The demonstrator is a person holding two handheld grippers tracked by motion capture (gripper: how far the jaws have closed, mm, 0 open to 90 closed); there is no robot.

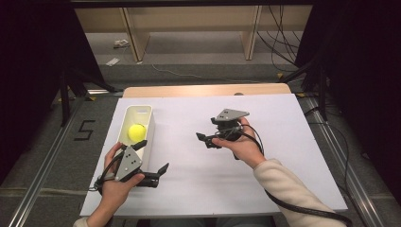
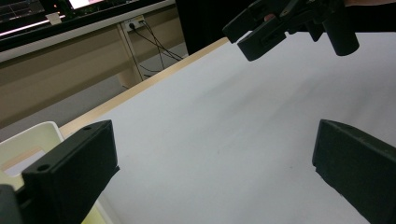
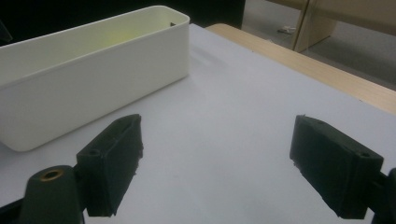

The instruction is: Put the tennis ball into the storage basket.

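A: So, how far along does this look?

B: Mostly done, I'd say. The ball (image 1: 137,131) lies inside the bin (image 1: 150,124), about the middle of its length, and neither tool has anything in it.

A: Both empty?

B: Yes. The left gripper (image 1: 156,158) is just at the near end of the bin, on the side toward the table's middle, jaws spread wide with nothing between them. In the left gripper view its two black jaws stand well apart over bare white sheet, with a corner of the bin at the lower left.

A: And the other?

B: The right gripper (image 1: 204,140) is well apart from the bin, out over the middle of the sheet (image 1: 198,189), pointing back toward it. Its jaws are parted too, gripping nothing; the right gripper view shows them wide over the sheet with the bin's long wall beyond.

A: Can you see the ball from there?

B: Only a yellowish glow on the inner wall of the bin; the ball itself is hidden by the wall.

A: So what is left?

B: Little, I judge. If the work was putting the ball into the bin, that is done. No other loose object lies near the bin.
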